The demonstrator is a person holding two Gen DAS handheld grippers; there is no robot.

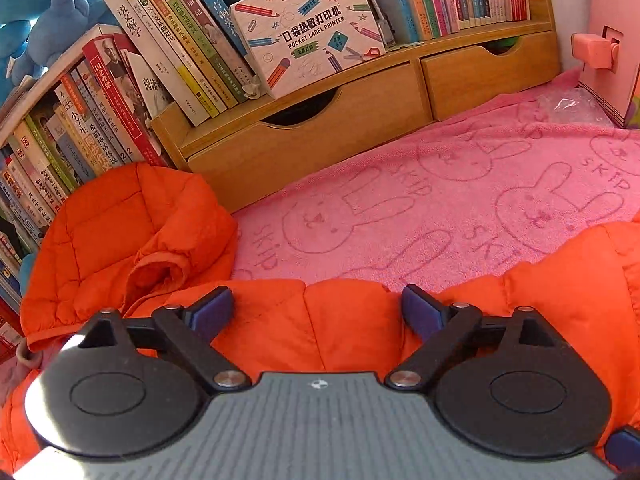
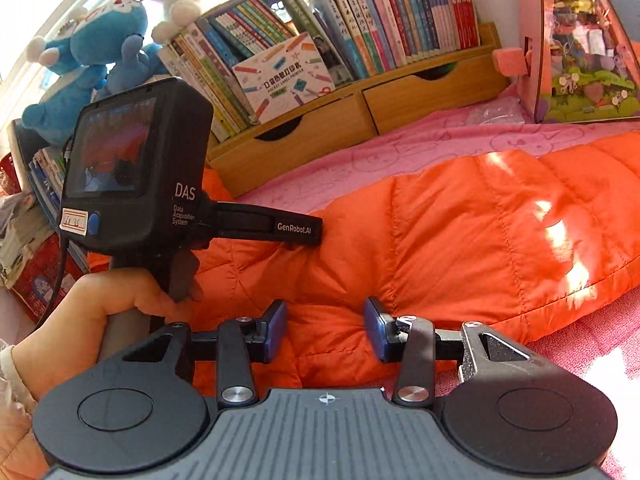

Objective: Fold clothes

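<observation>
An orange puffer jacket (image 1: 352,320) lies spread on a pink bunny-print towel (image 1: 460,200). Its hood (image 1: 120,232) is bunched up at the left by the books. My left gripper (image 1: 318,308) hovers open over the jacket's upper edge, its blue pads wide apart and pressing on nothing. In the right wrist view a hand (image 2: 100,304) holds the left gripper (image 2: 316,236) over the jacket (image 2: 480,240). My right gripper (image 2: 326,326) sits at the jacket's near edge. Its pads are half closed, with a puffy fold of orange fabric filling the gap between them.
A wooden desk shelf with two drawers (image 1: 360,120) stands behind the towel, packed with books (image 1: 180,60) and a label printer box (image 1: 308,32). Blue plush toys (image 2: 92,60) sit at the left. A pink dollhouse box (image 2: 580,40) stands at the right, with crumpled plastic wrap (image 1: 568,104) beside it.
</observation>
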